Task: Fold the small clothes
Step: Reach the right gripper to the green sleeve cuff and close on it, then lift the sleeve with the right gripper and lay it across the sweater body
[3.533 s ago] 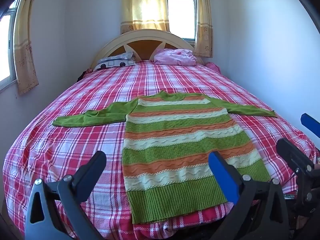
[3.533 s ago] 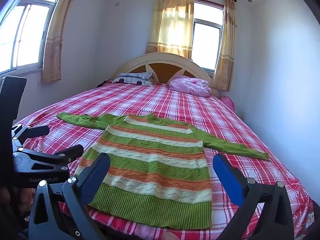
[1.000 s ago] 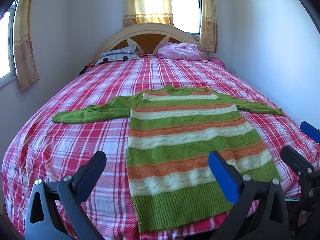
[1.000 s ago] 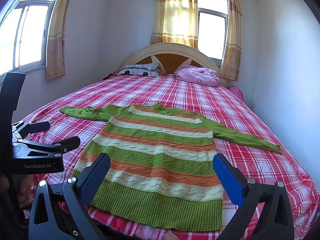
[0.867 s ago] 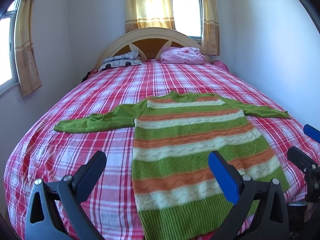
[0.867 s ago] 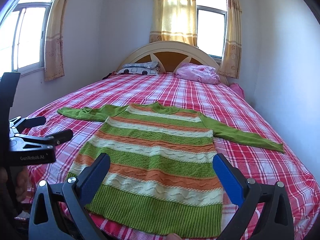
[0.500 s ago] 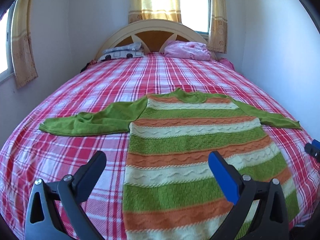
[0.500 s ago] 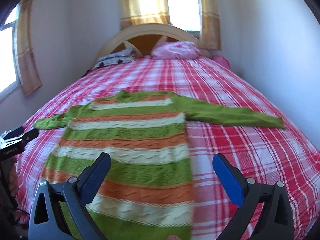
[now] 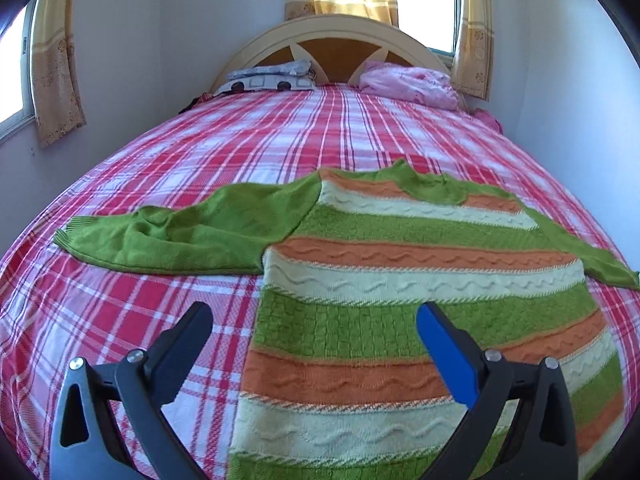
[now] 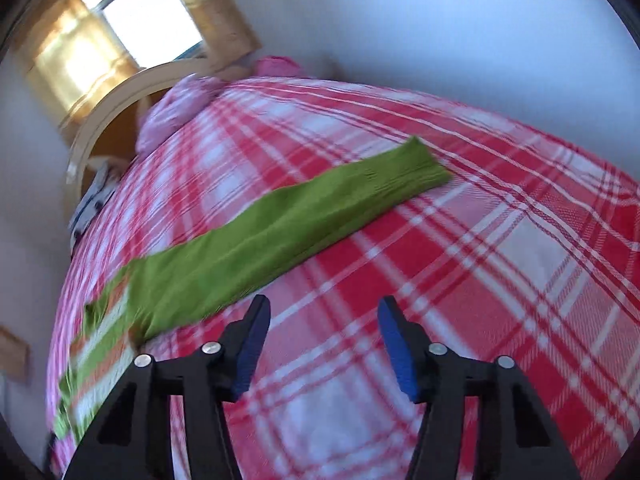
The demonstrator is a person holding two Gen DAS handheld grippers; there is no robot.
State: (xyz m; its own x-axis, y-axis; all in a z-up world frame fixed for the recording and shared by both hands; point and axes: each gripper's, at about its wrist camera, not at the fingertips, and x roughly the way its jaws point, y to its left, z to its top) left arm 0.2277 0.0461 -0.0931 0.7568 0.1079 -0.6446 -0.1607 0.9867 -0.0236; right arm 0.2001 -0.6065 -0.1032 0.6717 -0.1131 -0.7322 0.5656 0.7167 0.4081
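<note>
A knitted sweater (image 9: 400,248) is lying flat and face up on a bed covered by a red, pink and white plaid sheet (image 9: 280,140). Its body is showing wide bands of green, orange and cream with wavy cable texture, while the neck and both sleeves are plain green. In the left wrist view the left sleeve (image 9: 176,236) is stretching out sideways, a little rumpled near the cuff, and the collar is pointing toward the curved wooden headboard (image 9: 332,32).

The left gripper (image 9: 312,320) is hovering over the sweater's lower left side with its jaws spread wide, nothing between them. The right gripper (image 10: 324,312) is hanging above bare sheet just beside the right sleeve (image 10: 280,232); its jaws have just been closing, are standing partly apart, and are gripping nothing.

The sweater's hem is running out of the left wrist view at the bottom, and the right sleeve's cuff is being cut off at that view's right edge. The right wrist view is tilted and smeared by motion blur, so the striped body at its lower left is hard to make out. A patterned pillow (image 9: 272,78) and a pink bundle (image 9: 412,84) are sitting by the headboard, well apart from the sweater.

Open sheet is lying all around the garment, widest between the collar and the pillows, and beyond the right cuff toward the wall
</note>
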